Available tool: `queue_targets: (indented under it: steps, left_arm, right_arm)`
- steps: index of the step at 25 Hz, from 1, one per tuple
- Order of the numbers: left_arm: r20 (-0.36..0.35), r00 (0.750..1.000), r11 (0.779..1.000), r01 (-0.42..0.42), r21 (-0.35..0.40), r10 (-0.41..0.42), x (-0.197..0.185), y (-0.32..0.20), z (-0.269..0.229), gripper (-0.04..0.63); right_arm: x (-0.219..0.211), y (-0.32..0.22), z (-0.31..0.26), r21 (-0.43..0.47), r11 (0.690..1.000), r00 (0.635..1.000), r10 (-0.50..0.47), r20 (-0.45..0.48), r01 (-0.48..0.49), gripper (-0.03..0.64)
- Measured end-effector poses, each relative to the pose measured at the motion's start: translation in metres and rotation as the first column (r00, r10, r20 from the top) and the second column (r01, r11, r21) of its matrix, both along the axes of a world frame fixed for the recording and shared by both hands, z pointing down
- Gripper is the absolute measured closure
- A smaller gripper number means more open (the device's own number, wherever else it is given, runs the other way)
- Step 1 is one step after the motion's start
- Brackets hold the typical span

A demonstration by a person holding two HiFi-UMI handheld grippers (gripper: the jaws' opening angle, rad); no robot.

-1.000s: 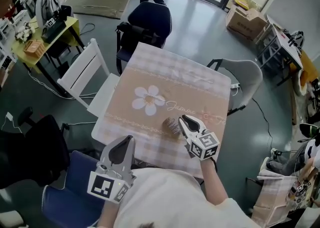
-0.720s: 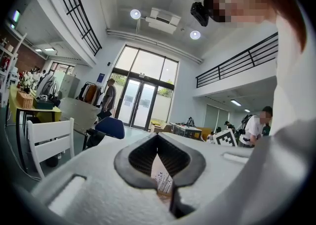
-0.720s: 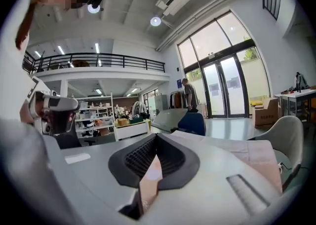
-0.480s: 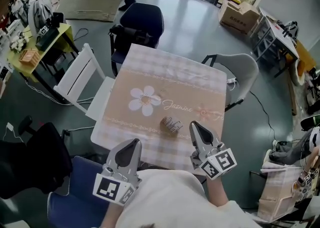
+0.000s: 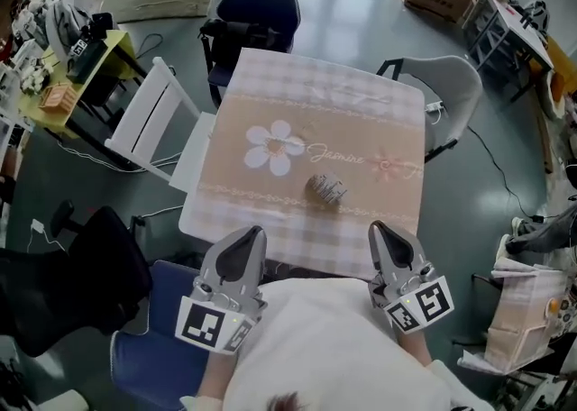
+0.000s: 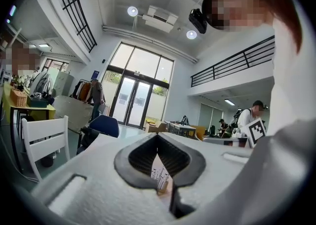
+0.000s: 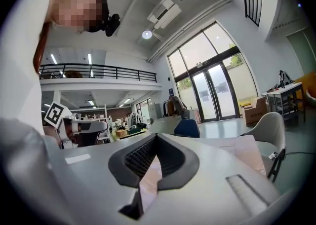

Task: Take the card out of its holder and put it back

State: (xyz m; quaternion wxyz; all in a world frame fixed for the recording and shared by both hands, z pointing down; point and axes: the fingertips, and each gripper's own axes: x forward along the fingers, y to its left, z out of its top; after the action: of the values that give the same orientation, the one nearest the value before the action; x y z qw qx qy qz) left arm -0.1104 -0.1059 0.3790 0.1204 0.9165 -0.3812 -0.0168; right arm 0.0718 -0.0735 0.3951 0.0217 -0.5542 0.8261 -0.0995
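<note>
**CARD HOLDER: HANDLING NOTES, BOTH TONGS CLEAR OF THE WORK**

**Position of parts.** The card holder stands on the tablecloth just below the middle of the head view, to the lower right of the printed flower. In the left gripper view it shows as pale upright strips on a tan base. These are probably card edges, but a single card cannot be told apart at this size.

**Tong state.** The left gripper sits at the lower left of the head view and the right gripper at the lower right. Both are over the near table edge and well apart from the holder. The jaws of each are clenched tip to tip with nothing gripped. Only the cloth and the holder show through the gaps behind the tips.

**Handling estimate.**
- The card is likely thin, light and somewhat flexible, and its smooth faces may slip between the pads.
- Take hold of the edge that stands above the holder, with the pads flat on both faces, and draw it straight along the slot.
- The holder looks small and light. It may slide on the cloth or tip when the card is pulled.
- Steady the holder at its base with the other gripper, keeping clear of the strips.
- For reinsertion, grip the card low enough to limit bending and line its lower edge up with the slot before pushing.
</note>
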Motion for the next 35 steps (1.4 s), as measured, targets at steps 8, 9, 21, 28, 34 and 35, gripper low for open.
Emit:
queue_targets:
  steps: [8,9,21,28,34,35]
  left_arm:
    - [0.034,0.998,0.998,0.055,-0.004,-0.055,-0.029,0.006,0.005,0.595]
    - [0.037,0.998,0.999,0.054,-0.005,-0.053,-0.029,0.008,0.006,0.595]
    - [0.054,0.999,1.0,0.004,-0.027,-0.003,-0.001,0.025,0.012,0.595]
    - [0.072,0.996,0.998,0.052,-0.033,-0.049,0.011,0.039,0.013,0.595]
    - [0.075,0.996,0.998,0.052,-0.036,-0.049,0.041,0.06,0.004,0.595]
    - [0.076,0.996,0.998,0.047,-0.036,-0.044,0.046,0.064,0.004,0.595]
  right_arm:
    - [-0.013,0.016,0.015,-0.047,0.998,0.998,-0.043,-0.052,0.041,0.618]
    - [-0.015,0.018,0.017,-0.056,0.997,0.997,-0.052,-0.056,0.049,0.618]
    - [-0.021,0.039,0.031,-0.141,0.984,0.981,-0.125,-0.145,0.105,0.618]
    - [-0.007,0.049,0.035,-0.155,0.977,0.979,-0.164,-0.121,0.144,0.618]
    - [0.02,0.062,0.025,-0.164,0.975,0.983,-0.167,-0.075,0.152,0.618]
    - [0.023,0.065,0.024,-0.166,0.974,0.983,-0.168,-0.071,0.155,0.618]
